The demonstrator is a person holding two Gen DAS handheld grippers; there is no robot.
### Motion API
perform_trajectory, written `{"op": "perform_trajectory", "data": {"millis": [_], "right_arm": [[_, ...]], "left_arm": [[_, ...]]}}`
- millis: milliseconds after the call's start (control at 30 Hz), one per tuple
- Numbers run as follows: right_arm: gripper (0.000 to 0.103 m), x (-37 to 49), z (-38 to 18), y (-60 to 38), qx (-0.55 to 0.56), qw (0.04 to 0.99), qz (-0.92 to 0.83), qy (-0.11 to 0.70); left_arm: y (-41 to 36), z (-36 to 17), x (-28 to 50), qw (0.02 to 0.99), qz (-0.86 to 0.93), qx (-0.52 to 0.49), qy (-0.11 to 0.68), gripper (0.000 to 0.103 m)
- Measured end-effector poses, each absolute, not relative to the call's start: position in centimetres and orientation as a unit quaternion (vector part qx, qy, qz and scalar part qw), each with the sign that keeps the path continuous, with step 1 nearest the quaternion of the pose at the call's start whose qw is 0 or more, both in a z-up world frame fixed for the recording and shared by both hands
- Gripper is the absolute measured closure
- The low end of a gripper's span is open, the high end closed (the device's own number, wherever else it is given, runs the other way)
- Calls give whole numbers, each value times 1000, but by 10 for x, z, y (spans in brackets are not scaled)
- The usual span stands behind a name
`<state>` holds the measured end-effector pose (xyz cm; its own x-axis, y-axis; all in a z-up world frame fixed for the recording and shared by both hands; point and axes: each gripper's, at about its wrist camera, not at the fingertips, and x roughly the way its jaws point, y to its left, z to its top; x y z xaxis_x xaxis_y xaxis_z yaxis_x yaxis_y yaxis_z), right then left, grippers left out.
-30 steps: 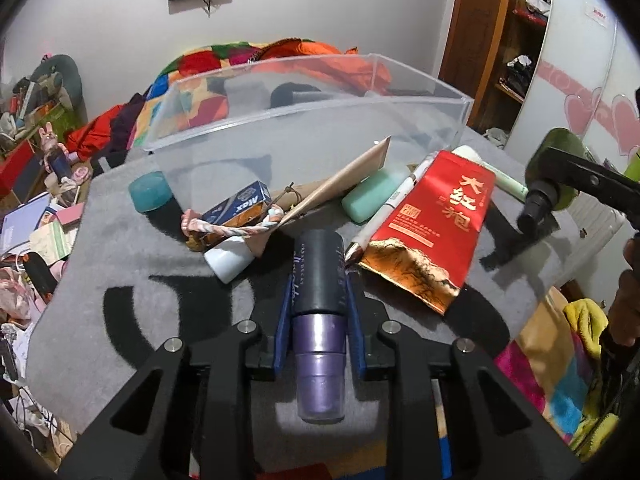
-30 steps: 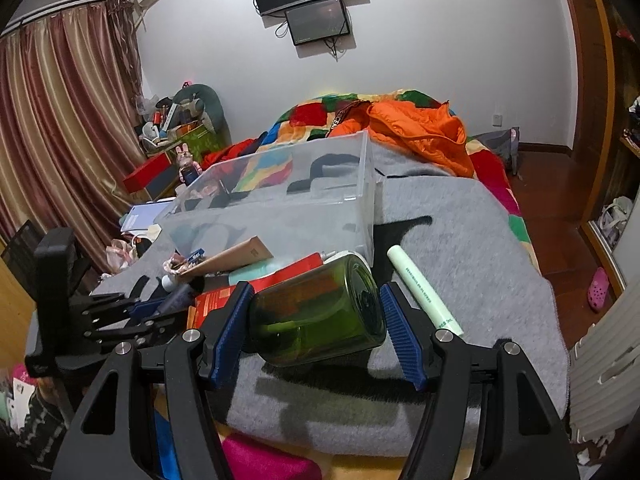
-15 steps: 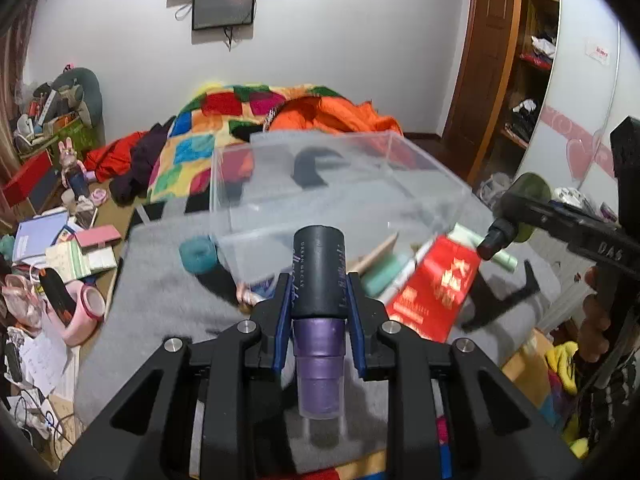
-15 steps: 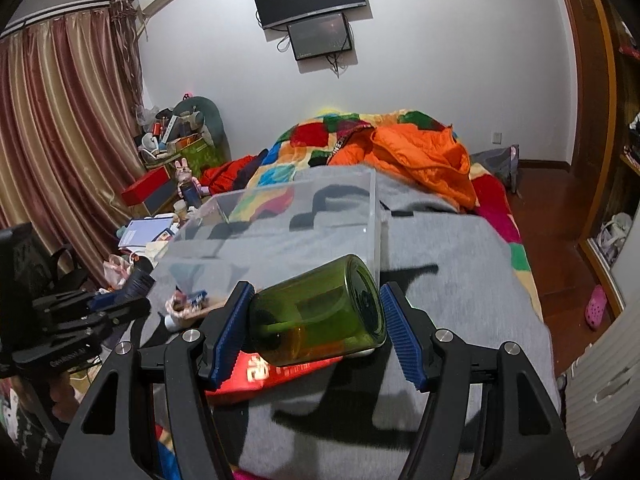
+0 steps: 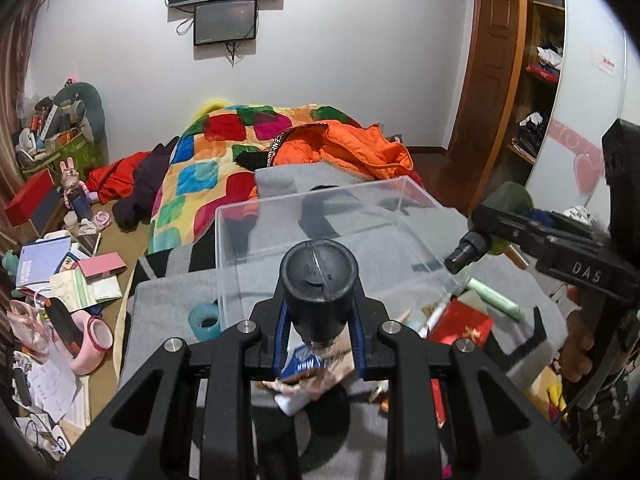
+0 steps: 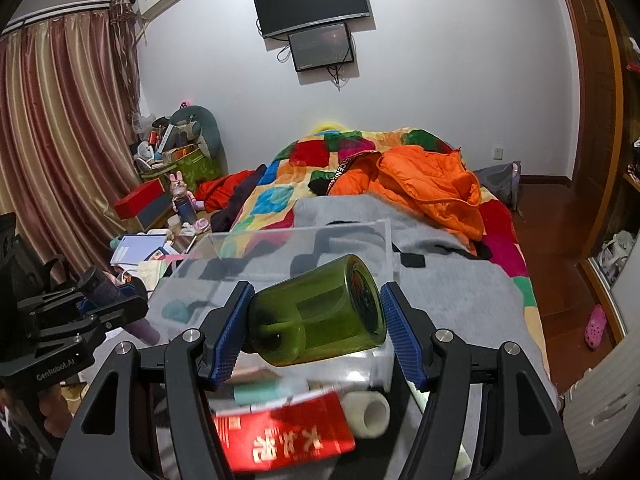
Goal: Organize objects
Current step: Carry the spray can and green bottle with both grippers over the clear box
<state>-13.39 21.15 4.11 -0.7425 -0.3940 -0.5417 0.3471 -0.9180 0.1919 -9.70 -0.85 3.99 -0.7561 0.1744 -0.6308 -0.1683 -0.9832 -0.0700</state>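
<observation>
My left gripper (image 5: 319, 332) is shut on a purple bottle with a black cap (image 5: 319, 284), held in the air above the near wall of the clear plastic bin (image 5: 240, 248). My right gripper (image 6: 316, 328) is shut on a green pump bottle (image 6: 320, 312), lying sideways between the blue pads, above the bin's near edge (image 6: 384, 236). The green bottle and right gripper also show in the left wrist view (image 5: 512, 200); the left gripper shows in the right wrist view (image 6: 104, 296). The bin looks empty.
On the grey blanket (image 5: 168, 292) below lie a red packet (image 6: 280, 436), a white roll (image 6: 368, 412), a pale green tube (image 5: 496, 300), a blue box (image 5: 304, 362) and a teal tape roll (image 5: 206, 320). The floor at left is cluttered.
Both grippers have risen from the blanket with their bottles and moved toward the bin. The left bottle has tipped so its black cap faces the camera.
</observation>
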Motion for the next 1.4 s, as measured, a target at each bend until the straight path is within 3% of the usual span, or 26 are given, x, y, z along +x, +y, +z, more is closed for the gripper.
{"op": "perform_trajectory", "data": {"millis": [333, 633, 1200, 1300, 1400], "right_arm": [[42, -163, 29, 185, 322, 193, -926, -29], [42, -184, 1, 166, 363, 196, -911, -15], [41, -187, -16, 153, 380, 190, -905, 29], [41, -186, -16, 152, 379, 190, -905, 33], [35, -183, -13, 155, 377, 187, -906, 36]], "left_arm": [[-16, 42, -132, 62, 940, -335, -4, 78], [-13, 8, -157, 31, 928, -370, 28, 78], [-1, -14, -169, 77, 914, -399, 7, 78], [0, -12, -168, 87, 912, -401, 3, 73], [0, -7, -164, 97, 913, -396, 0, 59]]}}
